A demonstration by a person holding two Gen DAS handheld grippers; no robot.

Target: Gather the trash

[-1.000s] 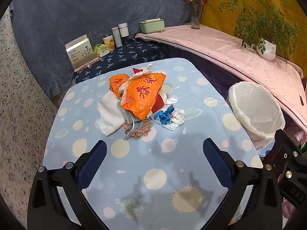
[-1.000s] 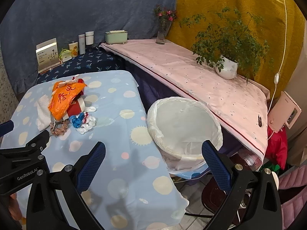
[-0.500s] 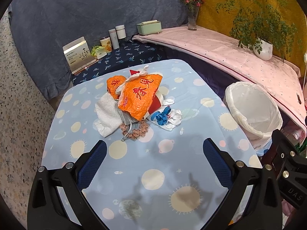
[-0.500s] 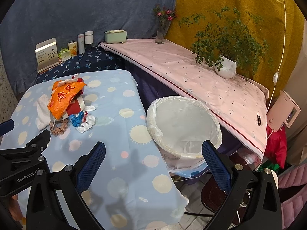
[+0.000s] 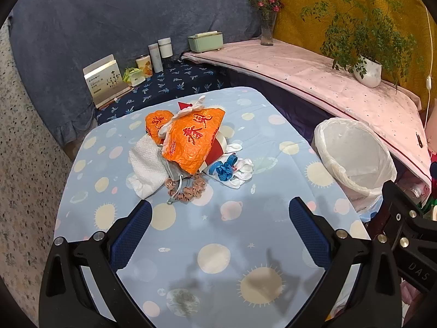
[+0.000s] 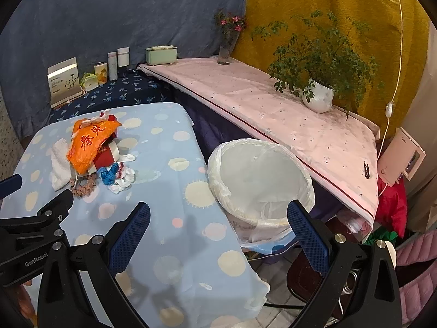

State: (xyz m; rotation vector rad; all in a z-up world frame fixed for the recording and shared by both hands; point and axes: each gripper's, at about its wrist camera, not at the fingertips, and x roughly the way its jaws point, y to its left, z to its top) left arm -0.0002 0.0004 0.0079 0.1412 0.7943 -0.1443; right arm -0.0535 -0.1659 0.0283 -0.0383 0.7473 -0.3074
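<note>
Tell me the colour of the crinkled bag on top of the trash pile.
Orange with red characters; clearest in the left wrist view.

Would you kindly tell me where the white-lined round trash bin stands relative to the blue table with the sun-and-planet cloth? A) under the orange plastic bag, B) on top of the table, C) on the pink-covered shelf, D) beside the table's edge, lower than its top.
D: the white-lined round trash bin stands off the edge of the blue table, its rim below the tabletop.
</note>
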